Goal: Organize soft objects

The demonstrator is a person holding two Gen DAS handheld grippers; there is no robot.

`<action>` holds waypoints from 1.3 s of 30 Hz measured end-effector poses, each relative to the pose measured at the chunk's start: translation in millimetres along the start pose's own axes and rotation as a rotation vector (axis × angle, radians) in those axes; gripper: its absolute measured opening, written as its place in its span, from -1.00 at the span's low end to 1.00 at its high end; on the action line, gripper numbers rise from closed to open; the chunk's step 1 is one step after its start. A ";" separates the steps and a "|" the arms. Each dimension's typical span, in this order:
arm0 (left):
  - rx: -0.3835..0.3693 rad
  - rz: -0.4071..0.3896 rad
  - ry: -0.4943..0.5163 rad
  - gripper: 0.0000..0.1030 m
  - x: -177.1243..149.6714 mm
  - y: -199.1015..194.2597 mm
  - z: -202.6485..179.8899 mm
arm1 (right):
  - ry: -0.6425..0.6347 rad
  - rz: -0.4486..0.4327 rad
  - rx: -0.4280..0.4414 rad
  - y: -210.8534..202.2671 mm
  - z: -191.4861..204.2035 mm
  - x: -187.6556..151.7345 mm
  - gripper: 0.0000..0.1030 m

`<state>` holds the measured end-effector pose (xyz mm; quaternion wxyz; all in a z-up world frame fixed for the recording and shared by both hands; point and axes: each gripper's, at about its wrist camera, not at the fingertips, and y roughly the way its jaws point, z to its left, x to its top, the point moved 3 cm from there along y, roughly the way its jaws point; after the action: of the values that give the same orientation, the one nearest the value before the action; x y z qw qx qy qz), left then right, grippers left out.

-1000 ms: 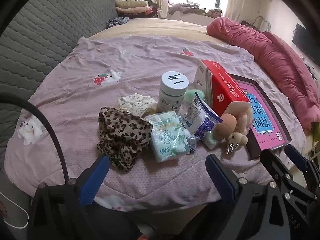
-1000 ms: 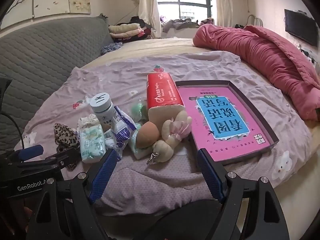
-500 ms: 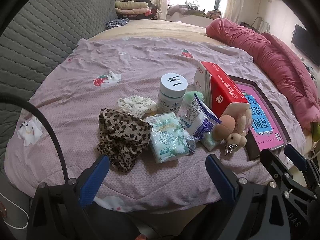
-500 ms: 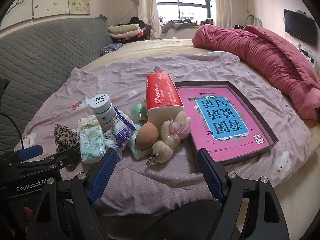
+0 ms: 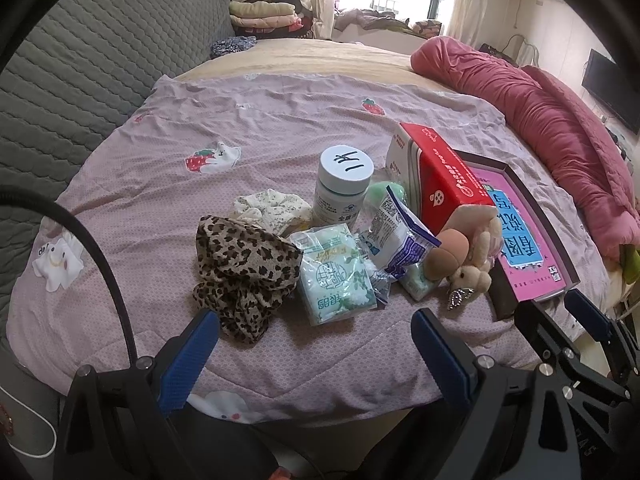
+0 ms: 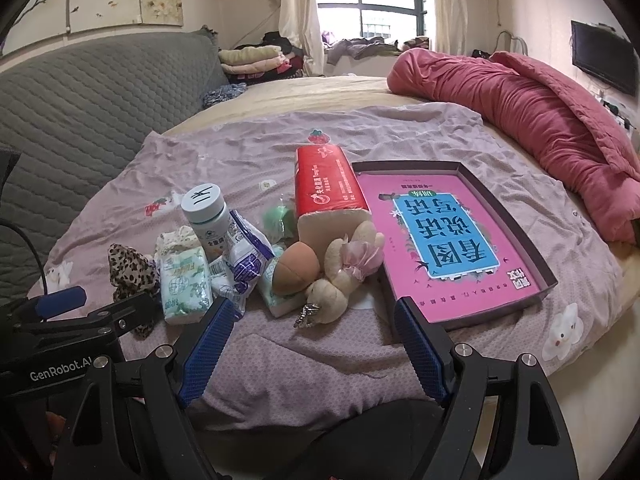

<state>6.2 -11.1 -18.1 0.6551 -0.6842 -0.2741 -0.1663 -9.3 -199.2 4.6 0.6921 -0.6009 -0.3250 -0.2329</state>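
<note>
A pile of small things lies on the purple bedspread (image 5: 280, 128). It holds a leopard-print scrunchie (image 5: 244, 268), a cream floral scrunchie (image 5: 272, 208), a green tissue pack (image 5: 336, 276), a purple-white packet (image 5: 400, 236), a brown sponge (image 6: 296, 272), a beige plush toy (image 6: 340, 276) and a red tissue pack (image 6: 328, 184). A pink-lined box lid (image 6: 448, 236) lies to their right. My left gripper (image 5: 316, 356) is open and empty, just short of the leopard scrunchie. My right gripper (image 6: 316, 340) is open and empty, just short of the plush toy.
A white bottle with a marked cap (image 5: 344, 188) stands in the pile. A rolled pink quilt (image 6: 520, 120) lies along the right. A grey quilted headboard (image 5: 72, 80) runs along the left. Folded clothes (image 6: 252, 60) are stacked at the far end.
Both views have shifted very slightly; the grippers stay open and nothing on the bed has moved.
</note>
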 end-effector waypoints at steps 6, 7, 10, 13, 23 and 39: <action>-0.005 0.000 -0.001 0.88 -0.1 -0.5 0.0 | 0.003 -0.001 -0.001 -0.1 -0.5 0.3 0.61; -0.006 0.000 -0.001 0.88 0.0 -0.6 -0.1 | 0.004 0.002 0.000 0.2 -0.4 0.3 0.61; -0.008 0.000 0.000 0.88 -0.2 -0.7 -0.2 | 0.003 0.002 -0.002 -0.6 -1.0 -0.1 0.61; -0.009 0.000 -0.001 0.88 -0.1 -0.7 -0.1 | 0.004 0.000 -0.004 -0.8 -1.1 0.0 0.61; -0.013 0.006 -0.010 0.88 -1.1 0.2 1.2 | 0.013 0.010 0.002 1.5 -3.4 0.3 0.61; -0.051 0.091 -0.192 0.89 -1.4 30.7 62.4 | 0.049 0.055 0.021 24.3 -6.6 -1.4 0.61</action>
<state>15.0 50.5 -49.1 0.6149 -0.7253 -0.2997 -0.0770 8.2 -201.7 -13.3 0.7123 -0.5964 -0.2940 -0.2249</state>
